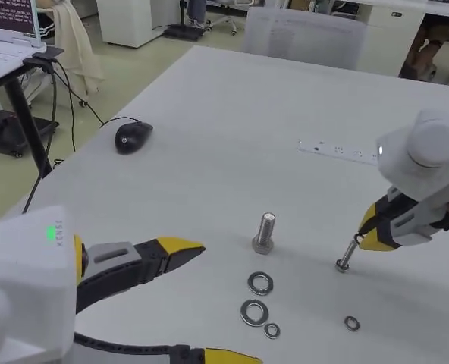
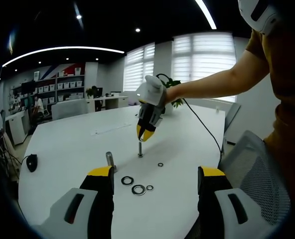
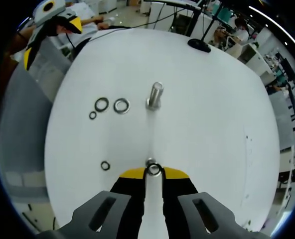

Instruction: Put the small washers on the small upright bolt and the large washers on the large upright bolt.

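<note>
Threading the small bolt, by the look of it. Shows the right gripper (image 1: 367,235) at 3 o'clock in the head view, jaws nearly closed, pinching a small washer (image 3: 154,170) right over the small bolt (image 1: 347,255). Hold plumb, centre the hole on the tip, lower, then ease the jaws apart. Avoid any sideways push, likely to tip so slim a bolt. Leave the left gripper (image 2: 156,174) at 7 o'clock, jaws wide apart, gripping nothing. Afterwards, mind the large bolt (image 1: 264,231), upright at centre. Find two large washers (image 1: 260,283) flat at its 6 o'clock, and loose small washers (image 1: 271,331) at its 6 and 4 o'clock.

Looks like an open office room: blinds, shelves, strip lights. Expect little friction from the smooth white table (image 1: 209,136), so slide flat washers to catch an edge. Note a mouse (image 1: 132,137) at 10 o'clock.
</note>
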